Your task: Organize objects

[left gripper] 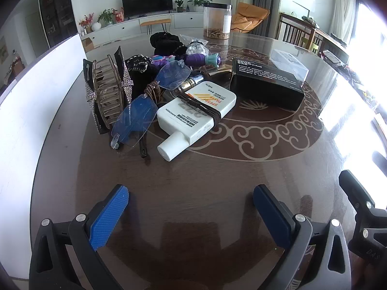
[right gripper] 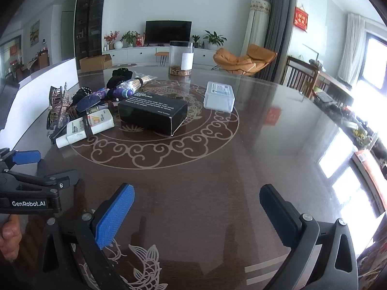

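Note:
A cluttered pile lies on the dark round table (left gripper: 217, 181). It holds a white sunscreen bottle (left gripper: 193, 116) with a brown hair tie around it, blue rimless glasses (left gripper: 145, 106), gold and rhinestone hair clips (left gripper: 108, 94), black knit items (left gripper: 164, 41), a purple toy (left gripper: 200, 59) and a black box (left gripper: 266, 84). My left gripper (left gripper: 191, 207) is open and empty, in front of the bottle. My right gripper (right gripper: 197, 207) is open and empty, nearer the table's front, with the black box (right gripper: 152, 112) and sunscreen bottle (right gripper: 89, 125) ahead to the left.
A clear plastic case (right gripper: 219, 96) lies behind the black box. A clear jar (right gripper: 181, 58) stands at the far edge. A white panel (left gripper: 36, 91) runs along the left side. Chairs and a bright window lie to the right.

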Available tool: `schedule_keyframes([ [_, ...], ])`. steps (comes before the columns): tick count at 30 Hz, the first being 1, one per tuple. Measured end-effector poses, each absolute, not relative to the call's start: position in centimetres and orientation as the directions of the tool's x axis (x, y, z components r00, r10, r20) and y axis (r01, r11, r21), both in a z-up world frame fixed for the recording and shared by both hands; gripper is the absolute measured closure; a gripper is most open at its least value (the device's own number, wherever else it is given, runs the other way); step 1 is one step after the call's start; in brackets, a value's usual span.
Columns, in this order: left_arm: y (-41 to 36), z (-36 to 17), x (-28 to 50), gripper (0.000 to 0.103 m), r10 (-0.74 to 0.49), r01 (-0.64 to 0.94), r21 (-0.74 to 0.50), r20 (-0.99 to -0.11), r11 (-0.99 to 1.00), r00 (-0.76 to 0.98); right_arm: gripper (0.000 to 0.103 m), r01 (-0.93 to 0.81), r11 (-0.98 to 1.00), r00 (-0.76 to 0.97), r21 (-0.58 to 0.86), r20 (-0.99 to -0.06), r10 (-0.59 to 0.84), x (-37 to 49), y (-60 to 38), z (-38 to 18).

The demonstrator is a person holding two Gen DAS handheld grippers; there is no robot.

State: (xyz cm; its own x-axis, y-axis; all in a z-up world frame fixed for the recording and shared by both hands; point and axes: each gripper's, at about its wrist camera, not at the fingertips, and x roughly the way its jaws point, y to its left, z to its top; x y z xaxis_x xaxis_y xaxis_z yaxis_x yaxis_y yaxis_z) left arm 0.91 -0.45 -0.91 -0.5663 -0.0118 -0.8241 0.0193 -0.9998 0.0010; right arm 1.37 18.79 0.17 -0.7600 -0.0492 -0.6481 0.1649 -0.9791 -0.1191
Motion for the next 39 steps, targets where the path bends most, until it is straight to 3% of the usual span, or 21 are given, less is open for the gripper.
schedule_keyframes([
  [39, -0.6, -1.5, 0.1, 0.0, -0.016, 0.023, 0.004, -0.817, -1.0, -0.576, 0.0, 0.198, -0.978, -0.632, -0.067, -0.771, -0.076, -0.8, 19.1, -1.9],
])
